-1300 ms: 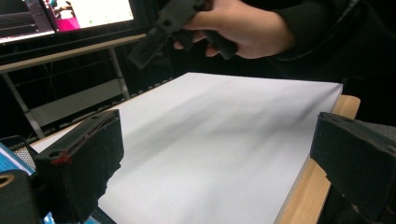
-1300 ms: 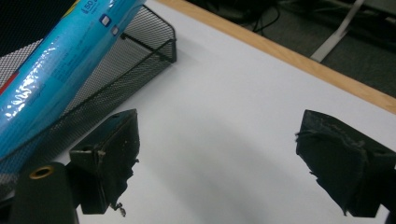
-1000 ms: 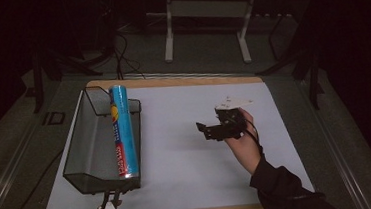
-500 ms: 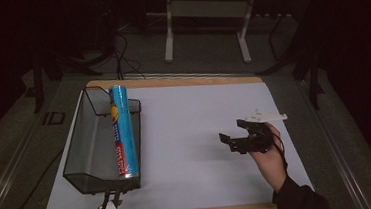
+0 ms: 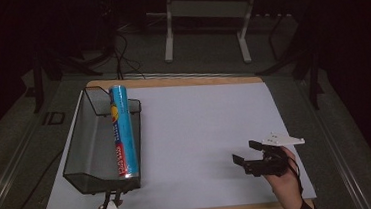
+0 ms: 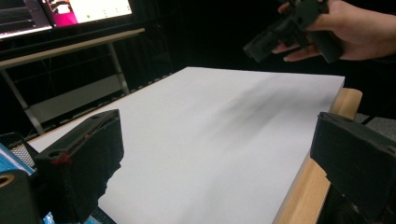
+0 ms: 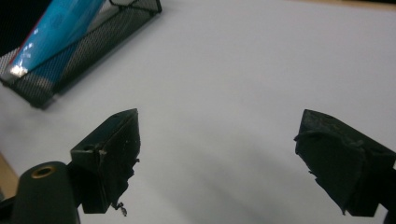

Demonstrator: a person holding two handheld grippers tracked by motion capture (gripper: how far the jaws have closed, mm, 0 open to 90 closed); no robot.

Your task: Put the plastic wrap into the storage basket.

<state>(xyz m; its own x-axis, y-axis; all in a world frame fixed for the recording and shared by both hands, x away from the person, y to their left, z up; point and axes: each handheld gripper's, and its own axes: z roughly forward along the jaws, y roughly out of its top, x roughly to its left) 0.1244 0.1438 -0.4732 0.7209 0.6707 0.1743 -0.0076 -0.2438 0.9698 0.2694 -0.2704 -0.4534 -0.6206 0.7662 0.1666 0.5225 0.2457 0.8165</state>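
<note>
**Blue tube lying in the mesh tray, both grippers empty**

A long blue tube [image 5: 123,134] is lying lengthwise in a black wire-mesh tray [image 5: 83,142] at the left side of the table, along the tray's right wall. Its body is showing a bright cyan-blue with a yellow and red emblem near the far end and a red patch with white lettering toward the near end; the lettering is too small to read. The near end cap is catching the light as a silvery spot, and the far end is resting up against the tray's far rim. In the right gripper view the tube [image 7: 56,32] is appearing through the mesh as a glossy blue shape with a bright glint at its lower end.

The right gripper [image 5: 250,158] is hovering over the white table surface [image 5: 200,123] near the front right, well apart from the tray, held in the person's hand [image 5: 286,182]. Its jaws are standing wide apart with nothing between them.

The left gripper [image 6: 215,163] is sitting at the front edge of the table, just beside the tray's near end, its jaws likewise spread and grasping nothing.
</note>
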